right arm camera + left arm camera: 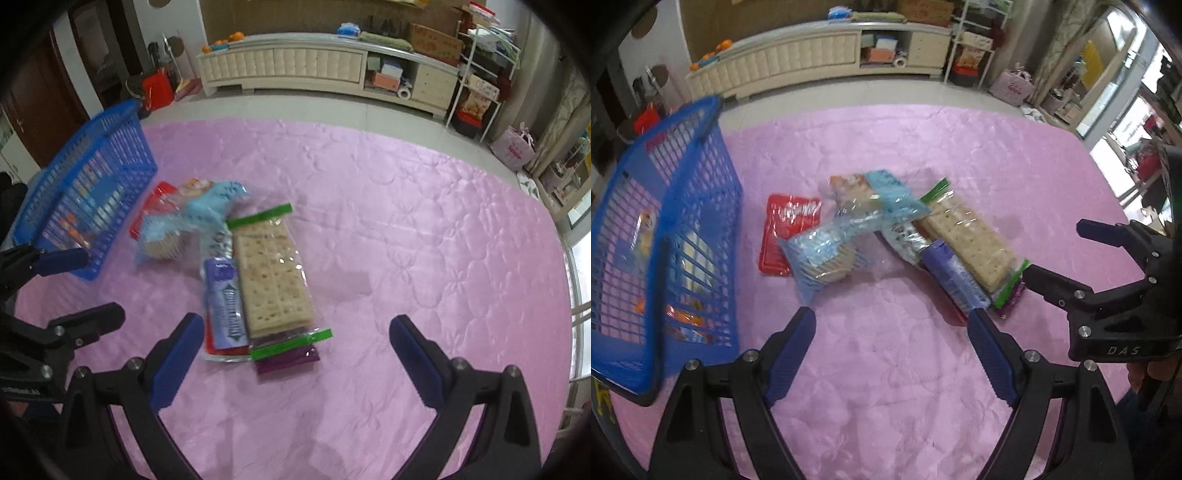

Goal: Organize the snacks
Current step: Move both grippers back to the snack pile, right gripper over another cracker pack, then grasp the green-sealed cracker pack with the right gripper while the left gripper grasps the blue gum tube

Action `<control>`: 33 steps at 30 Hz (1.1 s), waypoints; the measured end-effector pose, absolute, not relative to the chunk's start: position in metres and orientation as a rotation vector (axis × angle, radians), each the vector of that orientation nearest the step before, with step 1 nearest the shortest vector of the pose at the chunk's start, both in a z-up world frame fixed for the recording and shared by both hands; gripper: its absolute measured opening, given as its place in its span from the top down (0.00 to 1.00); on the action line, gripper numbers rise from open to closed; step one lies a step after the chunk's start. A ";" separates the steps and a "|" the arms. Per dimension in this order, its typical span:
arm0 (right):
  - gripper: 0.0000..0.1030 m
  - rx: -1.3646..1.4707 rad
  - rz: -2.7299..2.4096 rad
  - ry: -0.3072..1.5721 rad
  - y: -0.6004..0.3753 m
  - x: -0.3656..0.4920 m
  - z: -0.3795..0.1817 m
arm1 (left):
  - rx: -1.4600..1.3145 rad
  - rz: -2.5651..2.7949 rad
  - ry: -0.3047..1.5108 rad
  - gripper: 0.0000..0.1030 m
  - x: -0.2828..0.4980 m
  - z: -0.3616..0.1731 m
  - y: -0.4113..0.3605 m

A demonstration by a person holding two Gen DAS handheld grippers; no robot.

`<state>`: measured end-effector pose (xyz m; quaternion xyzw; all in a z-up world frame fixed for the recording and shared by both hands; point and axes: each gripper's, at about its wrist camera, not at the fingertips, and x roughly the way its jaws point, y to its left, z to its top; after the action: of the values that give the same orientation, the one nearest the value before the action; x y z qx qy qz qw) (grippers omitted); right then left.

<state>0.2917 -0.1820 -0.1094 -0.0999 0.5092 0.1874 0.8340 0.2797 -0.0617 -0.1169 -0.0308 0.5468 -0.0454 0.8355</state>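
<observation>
A pile of snack packs lies on the pink quilted cover [886, 369]: a clear cracker pack with green ends [971, 236] [273, 280], a purple-blue bar [955, 277] [225, 299], a light blue biscuit bag [827, 251] [166, 236], a red packet [783, 229] [155, 199]. A blue mesh basket [698, 192] [122, 147] stands at the left with several snacks inside. My left gripper [892, 321] is open and empty just short of the pile. My right gripper [297, 328] [1052, 254] is open and empty near the cracker pack's near end.
The pink cover [406, 221] stretches out to the right of the pile. Beyond its far edge are grey floor and a long cream cabinet [295, 62] [812, 55]. A white wire rack [480, 85] stands at the back right.
</observation>
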 end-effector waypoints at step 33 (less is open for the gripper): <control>0.43 -0.158 0.467 1.055 -0.174 0.312 -0.148 | 0.023 -0.054 1.170 0.20 0.293 -0.129 -0.073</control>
<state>0.3118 -0.1742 -0.1480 -0.0746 0.4982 0.2205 0.8353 0.2928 -0.0725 -0.1295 0.0110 0.5523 -0.0254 0.8332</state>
